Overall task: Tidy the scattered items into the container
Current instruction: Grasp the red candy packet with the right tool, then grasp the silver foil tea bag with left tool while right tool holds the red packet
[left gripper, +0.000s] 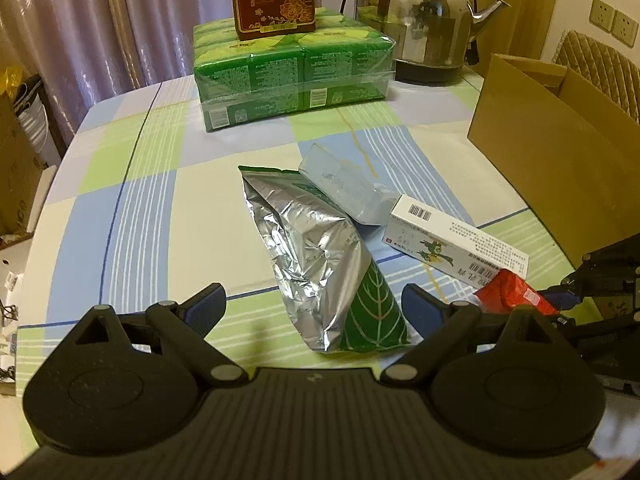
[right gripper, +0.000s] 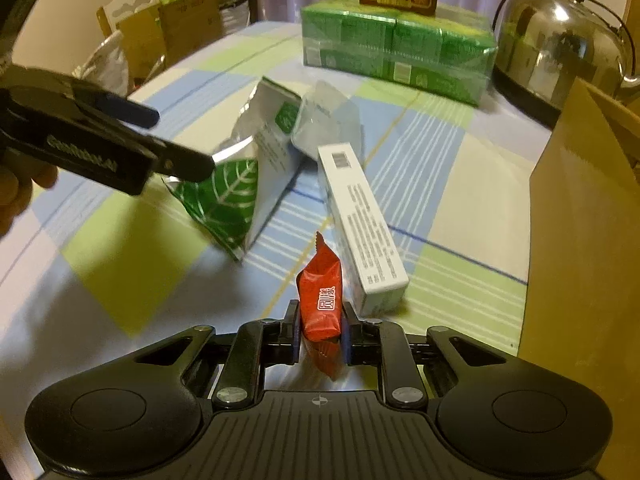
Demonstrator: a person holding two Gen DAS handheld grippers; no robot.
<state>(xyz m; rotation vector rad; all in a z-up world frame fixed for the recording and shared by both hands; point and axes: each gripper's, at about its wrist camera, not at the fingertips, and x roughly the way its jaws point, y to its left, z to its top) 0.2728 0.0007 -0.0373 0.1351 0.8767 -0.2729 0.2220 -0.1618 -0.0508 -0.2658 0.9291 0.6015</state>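
Right gripper clamped on red sachet, long axis pointing far. Cardboard box stands just right, nearer this arm. Left gripper spread wide, straddling foil pouch near end.

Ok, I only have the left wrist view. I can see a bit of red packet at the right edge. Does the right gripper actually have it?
Observer: Yes. In the right wrist view the right gripper is shut on the red packet, with the jaws pressing on its two sides.
Operator: And how does the cardboard box sit relative to that gripper?
Observer: The cardboard box stands just to that gripper's right, and its wall fills the right edge of that view. The white carton lies on the table close beside the red packet.
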